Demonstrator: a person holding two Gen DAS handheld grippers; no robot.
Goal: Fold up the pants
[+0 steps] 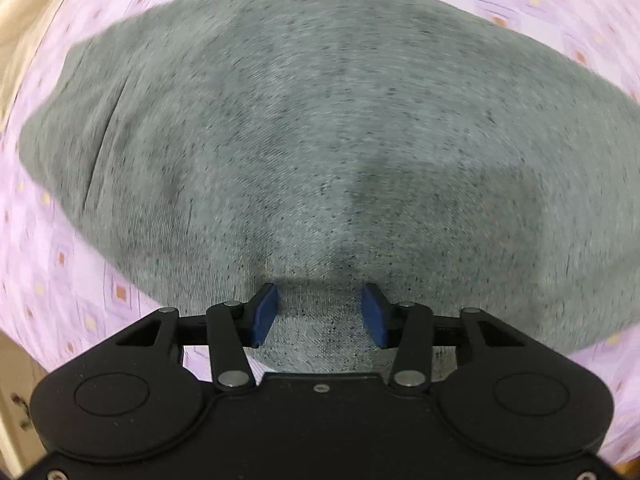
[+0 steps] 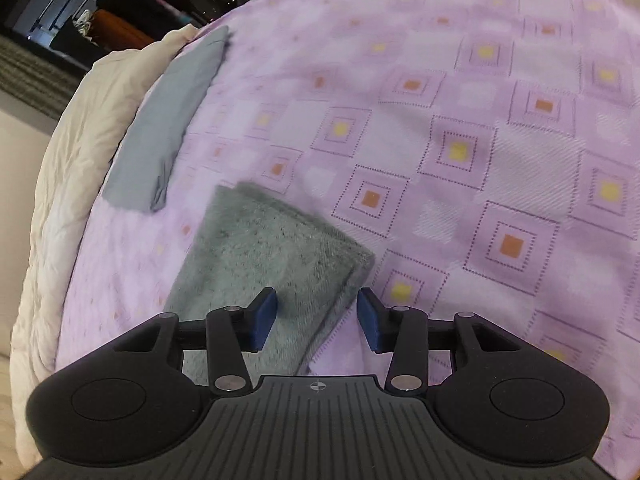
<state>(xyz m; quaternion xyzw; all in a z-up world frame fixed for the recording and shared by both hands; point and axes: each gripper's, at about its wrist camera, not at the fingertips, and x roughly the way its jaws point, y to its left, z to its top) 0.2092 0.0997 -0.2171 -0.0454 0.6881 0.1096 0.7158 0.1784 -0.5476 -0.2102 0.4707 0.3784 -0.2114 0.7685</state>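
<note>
The grey pants (image 1: 320,140) lie folded flat on the purple patterned bedsheet (image 1: 60,280) and fill most of the left wrist view. My left gripper (image 1: 320,312) points straight down at them, open, its blue pads apart, with flat fabric showing between them near the pants' near edge. In the right wrist view the folded grey pants (image 2: 264,256) appear as a layered rectangle. My right gripper (image 2: 316,316) hovers open over its right edge, with one pad above the cloth and the other above the bedsheet (image 2: 480,120), gripping nothing.
A folded blue-grey garment (image 2: 168,120) lies on the sheet beyond the pants, to the left. A cream duvet (image 2: 80,140) is bunched along the bed's left edge. Dark furniture (image 2: 100,8) stands past the bed at top left. Wide bare sheet stretches to the right.
</note>
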